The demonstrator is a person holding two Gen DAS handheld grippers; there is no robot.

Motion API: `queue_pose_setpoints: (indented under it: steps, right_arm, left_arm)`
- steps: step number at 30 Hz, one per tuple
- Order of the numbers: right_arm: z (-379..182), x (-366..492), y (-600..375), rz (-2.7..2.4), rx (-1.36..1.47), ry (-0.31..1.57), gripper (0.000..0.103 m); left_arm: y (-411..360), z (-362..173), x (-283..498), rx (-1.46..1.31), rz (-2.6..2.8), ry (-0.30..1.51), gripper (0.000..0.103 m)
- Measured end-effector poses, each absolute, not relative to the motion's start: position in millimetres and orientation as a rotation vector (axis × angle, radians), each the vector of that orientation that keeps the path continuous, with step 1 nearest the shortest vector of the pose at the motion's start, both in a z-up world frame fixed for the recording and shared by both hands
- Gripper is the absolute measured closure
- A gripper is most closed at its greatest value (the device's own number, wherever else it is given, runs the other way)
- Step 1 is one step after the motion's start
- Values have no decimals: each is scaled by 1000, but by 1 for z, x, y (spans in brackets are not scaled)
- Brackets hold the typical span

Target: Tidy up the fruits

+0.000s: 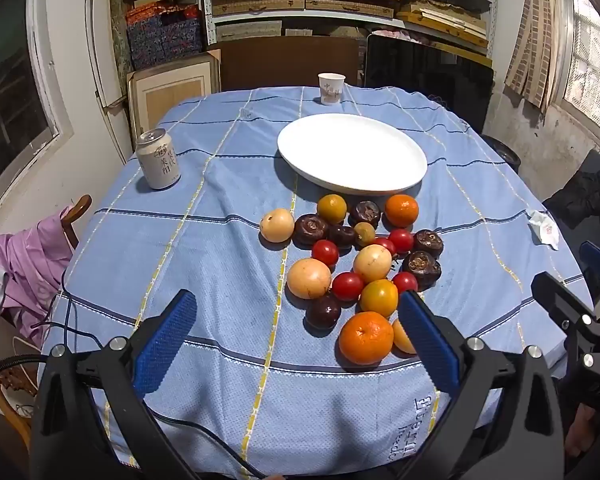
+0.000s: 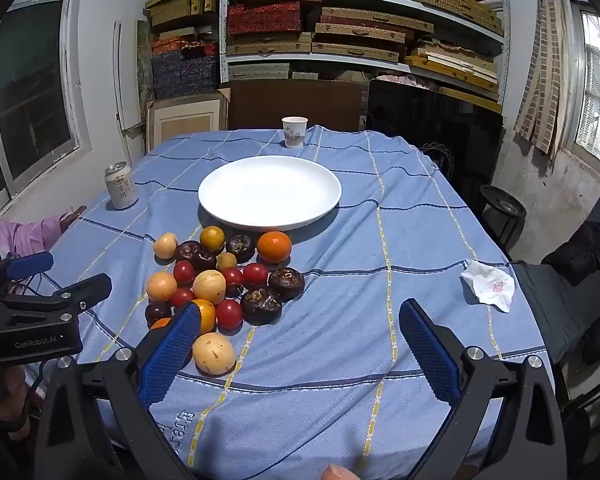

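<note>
A pile of fruit lies on the blue tablecloth in front of an empty white plate [image 1: 352,152] [image 2: 270,190]. It holds oranges [image 1: 366,338] [image 2: 275,247], pale yellow round fruits [image 1: 309,278] [image 2: 214,353], red tomatoes [image 1: 347,286] [image 2: 229,313] and dark brown fruits [image 1: 421,265] [image 2: 261,305]. My left gripper [image 1: 298,312] is open and empty, held near the table's front edge, left of the pile's near end. My right gripper [image 2: 300,322] is open and empty, to the right of the pile. Each gripper shows at the edge of the other's view.
A drink can [image 1: 158,159] [image 2: 121,185] stands at the left. A paper cup [image 1: 331,88] [image 2: 294,131] stands behind the plate. A crumpled tissue [image 1: 545,229] [image 2: 490,285] lies at the right edge. Chairs and shelves of boxes surround the table.
</note>
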State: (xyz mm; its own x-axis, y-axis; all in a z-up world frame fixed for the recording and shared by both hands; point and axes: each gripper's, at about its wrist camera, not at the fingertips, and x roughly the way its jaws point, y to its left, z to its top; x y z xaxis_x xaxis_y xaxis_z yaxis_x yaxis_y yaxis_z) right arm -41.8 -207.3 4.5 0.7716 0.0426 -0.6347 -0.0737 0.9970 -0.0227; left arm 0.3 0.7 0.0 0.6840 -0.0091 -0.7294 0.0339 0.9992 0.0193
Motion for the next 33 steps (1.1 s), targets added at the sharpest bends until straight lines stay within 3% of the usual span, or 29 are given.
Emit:
queue_pose_setpoints:
  steps: [33]
  right_arm:
    - [-6, -38, -205, 68, -43, 702, 3]
  left_arm:
    - [1, 1, 0, 34, -22, 813, 4]
